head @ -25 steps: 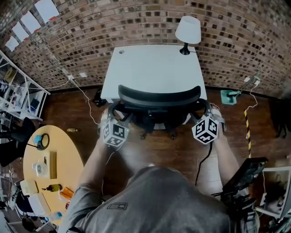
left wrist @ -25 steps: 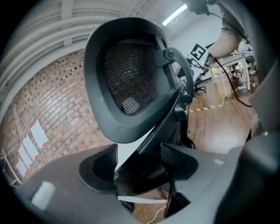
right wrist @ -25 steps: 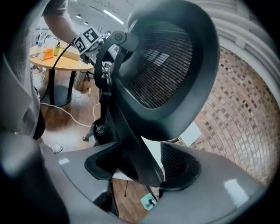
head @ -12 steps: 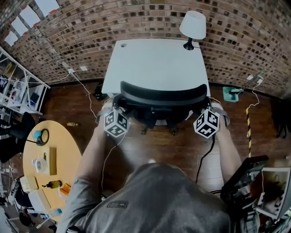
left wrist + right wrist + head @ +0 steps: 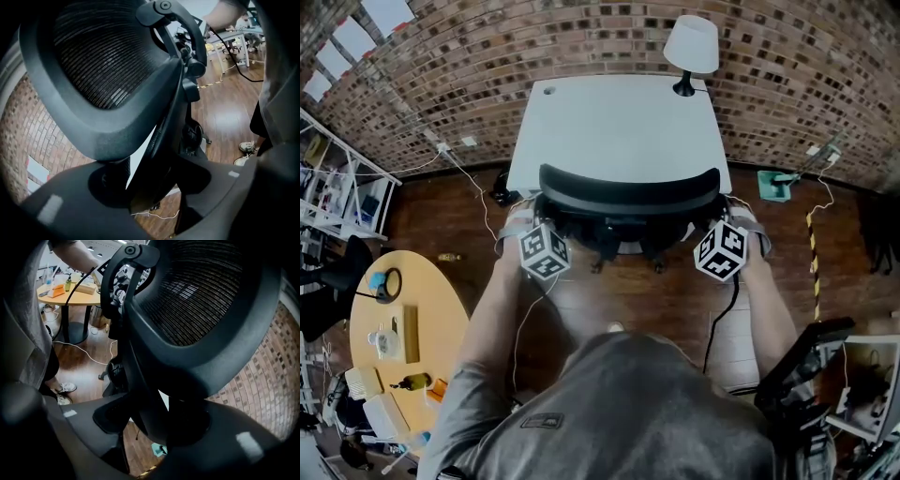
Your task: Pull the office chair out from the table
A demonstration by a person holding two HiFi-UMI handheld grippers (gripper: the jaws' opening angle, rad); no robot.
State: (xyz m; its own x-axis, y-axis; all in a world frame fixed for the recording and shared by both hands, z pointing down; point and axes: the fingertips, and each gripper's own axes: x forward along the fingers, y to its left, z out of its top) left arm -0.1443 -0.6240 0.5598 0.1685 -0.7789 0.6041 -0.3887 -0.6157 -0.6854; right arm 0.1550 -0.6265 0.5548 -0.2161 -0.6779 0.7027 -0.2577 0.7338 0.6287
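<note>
A black mesh-backed office chair point(image 5: 628, 192) stands tucked against the white table point(image 5: 619, 122). My left gripper point(image 5: 542, 225) is at the backrest's left edge and my right gripper point(image 5: 722, 225) at its right edge. In the left gripper view the backrest point(image 5: 103, 61) fills the frame; its rim runs between the jaws of the left gripper point(image 5: 150, 183), which have just been closing, with a sliver of gap still showing. In the right gripper view the backrest rim point(image 5: 211, 296) lies between the jaws of the right gripper point(image 5: 154, 423), which have just been closing and now sit against it.
A white lamp point(image 5: 691, 47) stands on the table's far right corner by the brick wall. A round wooden table point(image 5: 403, 347) with small items is at the left. Cables cross the wood floor point(image 5: 628, 300). A teal object point(image 5: 772, 183) lies at the right.
Both grippers have edged inward and up along the backrest's sides. The chair itself has stayed at the table.
</note>
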